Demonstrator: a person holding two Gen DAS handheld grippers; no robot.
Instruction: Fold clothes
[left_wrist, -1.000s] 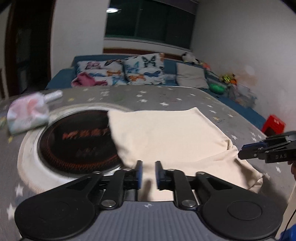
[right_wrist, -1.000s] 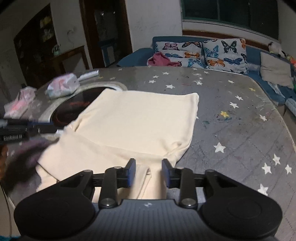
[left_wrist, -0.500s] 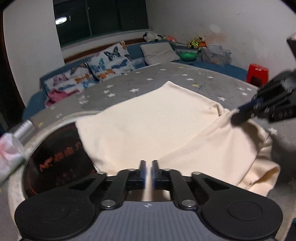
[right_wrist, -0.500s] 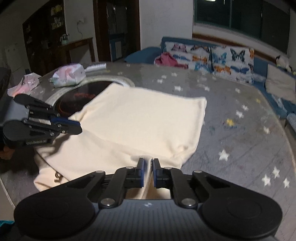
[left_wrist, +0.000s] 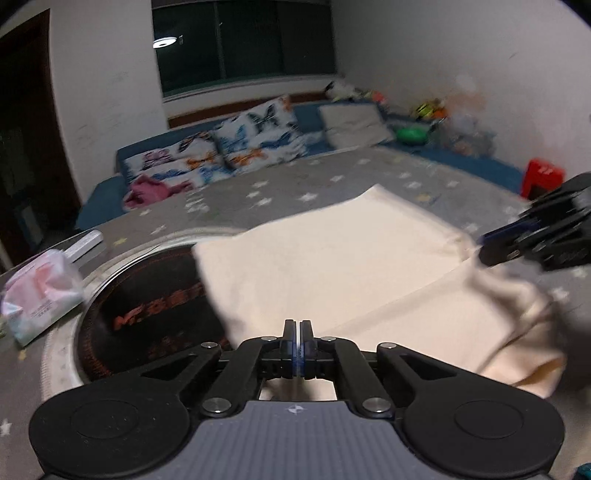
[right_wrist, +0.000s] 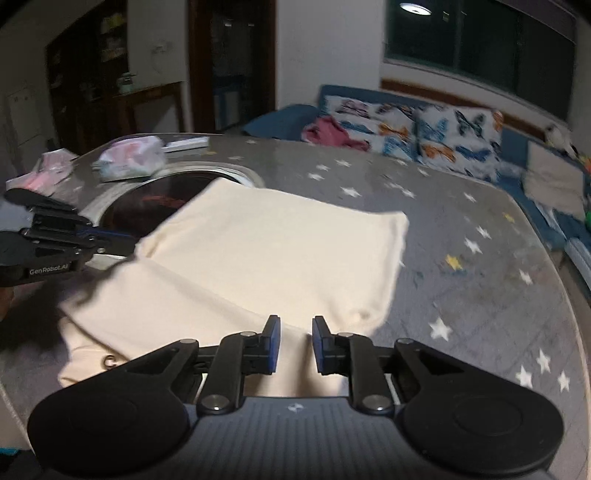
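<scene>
A cream garment (left_wrist: 332, 266) is lying flat on the grey star-patterned surface (right_wrist: 480, 258), its long axis running from the near edge toward the butterfly pillows (right_wrist: 424, 133), one far corner overlapping the round black cooktop (left_wrist: 147, 314). The left gripper (left_wrist: 298, 341) is sitting with its fingers pressed together over the garment's near left edge; whether cloth is caught between them I cannot tell. The right gripper (right_wrist: 295, 341) is hovering spread over the near right hem, its fingers apart. A tissue pack (left_wrist: 40, 291) is resting beside the cooktop.
</scene>
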